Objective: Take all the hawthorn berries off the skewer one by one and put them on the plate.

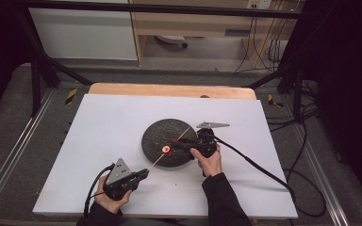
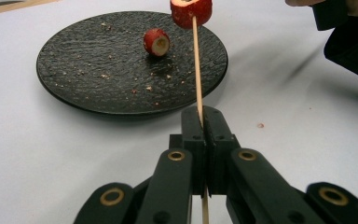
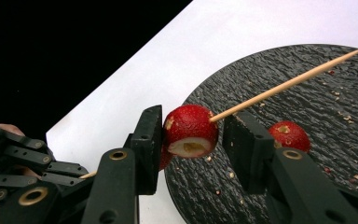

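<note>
A thin wooden skewer (image 1: 156, 162) slants from my left gripper (image 1: 143, 173) up over the round black plate (image 1: 155, 134). The left gripper (image 2: 204, 116) is shut on the skewer's (image 2: 196, 70) lower end, just short of the plate's (image 2: 98, 79) near rim. A red fruit piece (image 3: 189, 128) with a pale cut face is threaded on the skewer (image 3: 289, 84). My right gripper (image 3: 193, 135) is shut on this piece, one jaw on each side. A second red piece (image 3: 291, 135) lies loose on the plate (image 3: 307, 93); it is the loose piece (image 2: 156, 42) in the left gripper view.
The plate sits on a white board (image 1: 99, 141) over a wooden table (image 1: 169, 89). Crumbs dot the plate and the board. Cables (image 1: 264, 172) trail from the right gripper across the board's right side. Metal frame rails (image 1: 9, 155) flank the table.
</note>
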Demonstrator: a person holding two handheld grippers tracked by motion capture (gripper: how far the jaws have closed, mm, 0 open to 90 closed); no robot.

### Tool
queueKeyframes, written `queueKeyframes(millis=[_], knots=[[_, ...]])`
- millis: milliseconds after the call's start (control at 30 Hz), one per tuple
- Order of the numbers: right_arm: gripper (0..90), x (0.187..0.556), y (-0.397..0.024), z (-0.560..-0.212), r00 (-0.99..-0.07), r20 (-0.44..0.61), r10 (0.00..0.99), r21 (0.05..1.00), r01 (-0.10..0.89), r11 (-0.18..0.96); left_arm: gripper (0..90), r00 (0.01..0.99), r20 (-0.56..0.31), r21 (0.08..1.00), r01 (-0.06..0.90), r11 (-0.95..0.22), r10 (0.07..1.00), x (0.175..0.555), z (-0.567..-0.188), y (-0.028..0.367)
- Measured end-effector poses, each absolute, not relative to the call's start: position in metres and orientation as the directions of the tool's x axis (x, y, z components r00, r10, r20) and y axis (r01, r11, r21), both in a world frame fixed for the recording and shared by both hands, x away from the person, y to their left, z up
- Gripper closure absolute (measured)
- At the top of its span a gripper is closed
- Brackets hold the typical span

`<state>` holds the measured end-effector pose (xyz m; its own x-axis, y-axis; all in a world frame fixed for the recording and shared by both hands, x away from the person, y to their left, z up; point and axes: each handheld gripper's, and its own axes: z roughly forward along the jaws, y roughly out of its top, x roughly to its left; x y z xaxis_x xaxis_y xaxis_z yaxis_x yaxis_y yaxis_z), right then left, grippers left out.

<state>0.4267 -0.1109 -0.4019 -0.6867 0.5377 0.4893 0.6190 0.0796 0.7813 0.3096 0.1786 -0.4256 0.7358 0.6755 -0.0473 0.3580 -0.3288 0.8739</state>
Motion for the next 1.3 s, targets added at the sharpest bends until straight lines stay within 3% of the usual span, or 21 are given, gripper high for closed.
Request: queueKeyframes(millis=[500,1300], knots=[[61.4,0.429,-0.114,-0.396,-0.680,0.507,0.530,0.784,0.619,0.045,88.0,0.734,-0.039,0.883,0.342,-0.320,0.679,0.309,-0.423,0.180],[61.8,0.455,-0.149,-0.363,-0.610,0.426,0.668,0.825,0.565,-0.009,88.0,0.728,-0.036,0.887,0.339,-0.313,0.685,0.308,-0.422,0.184]])
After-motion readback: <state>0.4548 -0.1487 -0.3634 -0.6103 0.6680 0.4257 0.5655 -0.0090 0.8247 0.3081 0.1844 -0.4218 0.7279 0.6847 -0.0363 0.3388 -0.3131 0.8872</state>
